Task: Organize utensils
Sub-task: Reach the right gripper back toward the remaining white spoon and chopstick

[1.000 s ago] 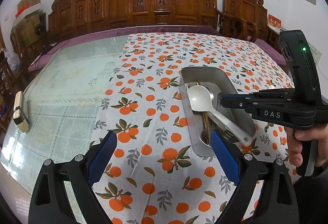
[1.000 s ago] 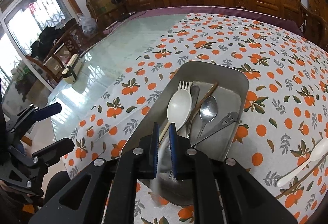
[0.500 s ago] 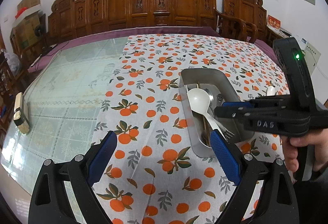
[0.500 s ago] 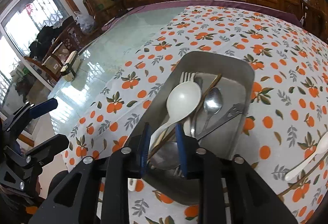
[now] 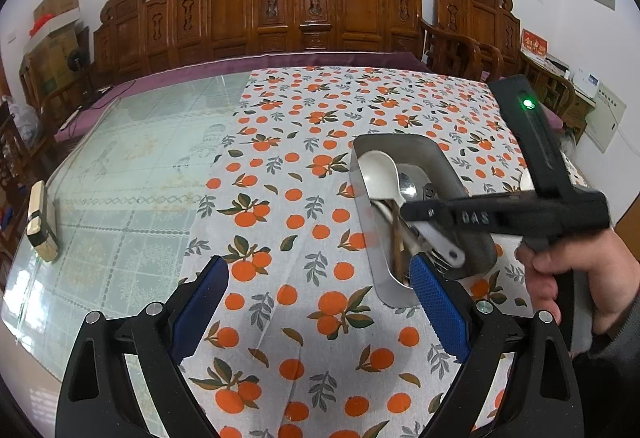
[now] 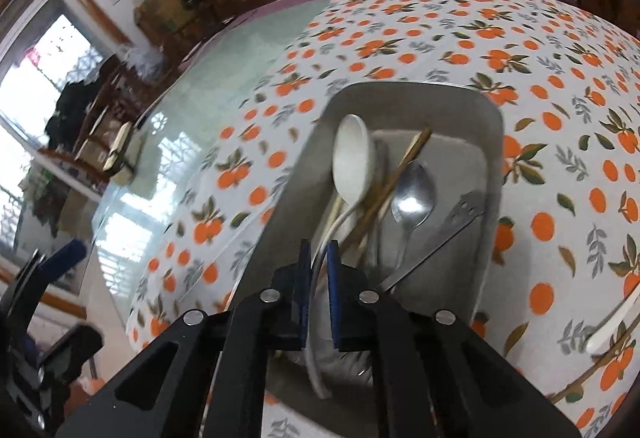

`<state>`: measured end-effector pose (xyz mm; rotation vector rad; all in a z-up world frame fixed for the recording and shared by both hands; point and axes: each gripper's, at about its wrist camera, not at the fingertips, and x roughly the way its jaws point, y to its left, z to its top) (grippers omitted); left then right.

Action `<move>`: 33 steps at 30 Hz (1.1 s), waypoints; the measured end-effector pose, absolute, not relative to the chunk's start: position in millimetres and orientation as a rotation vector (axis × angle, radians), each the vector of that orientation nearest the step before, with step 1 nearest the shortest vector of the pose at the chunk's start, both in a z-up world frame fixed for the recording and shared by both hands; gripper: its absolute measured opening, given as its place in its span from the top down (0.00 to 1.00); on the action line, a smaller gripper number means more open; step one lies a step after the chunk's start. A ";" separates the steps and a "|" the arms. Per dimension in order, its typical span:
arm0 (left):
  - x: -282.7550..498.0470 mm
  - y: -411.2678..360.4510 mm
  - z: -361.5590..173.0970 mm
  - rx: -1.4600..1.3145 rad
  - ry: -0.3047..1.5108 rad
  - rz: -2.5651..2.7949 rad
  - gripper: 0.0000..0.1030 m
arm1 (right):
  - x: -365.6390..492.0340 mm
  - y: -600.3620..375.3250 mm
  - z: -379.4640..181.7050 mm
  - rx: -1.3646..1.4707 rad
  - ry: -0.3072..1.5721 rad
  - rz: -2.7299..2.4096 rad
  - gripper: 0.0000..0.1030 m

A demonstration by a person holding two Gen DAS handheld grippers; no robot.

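Note:
A metal tray (image 5: 440, 157) (image 6: 492, 125) sits on the orange-print cloth. In it lie a white plastic spoon (image 6: 352, 157) (image 5: 380, 173), wooden chopsticks (image 6: 404, 161), a steel spoon (image 6: 412, 193) and a flat steel utensil (image 6: 460, 213). My right gripper (image 6: 318, 266) (image 5: 404, 211) hovers over the tray's near end, its jaws a narrow gap apart around the white spoon's handle; contact is unclear. My left gripper (image 5: 316, 302) is wide open and empty, left of the tray's near end.
Another white spoon (image 6: 612, 322) and a long stick lie on the cloth right of the tray. A small box (image 5: 40, 226) sits at the glass table's left edge. Carved wooden chairs (image 5: 304, 5) line the far side.
My right gripper lowered the white spoon into the tray and loosened its jaws; the spoon's bowl now rests among the other utensils. The left gripper has stayed put.

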<state>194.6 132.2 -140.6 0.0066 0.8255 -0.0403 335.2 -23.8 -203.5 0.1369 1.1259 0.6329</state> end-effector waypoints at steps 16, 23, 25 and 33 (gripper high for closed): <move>210.4 85.1 -135.1 0.052 0.804 -0.104 0.14 | 302.0 -139.7 -154.0 -0.028 0.871 0.539 0.61; 236.0 20.9 -139.5 0.063 0.789 -0.193 0.14 | 312.0 -241.2 -182.2 -0.018 0.897 0.329 0.49; 244.4 3.9 -145.0 0.052 0.802 -0.216 0.14 | 313.9 -259.6 -191.7 -0.002 0.884 0.288 0.46; 259.2 -33.5 -157.7 0.051 0.831 -0.236 0.14 | 329.8 -279.0 -234.9 0.061 0.952 0.241 0.45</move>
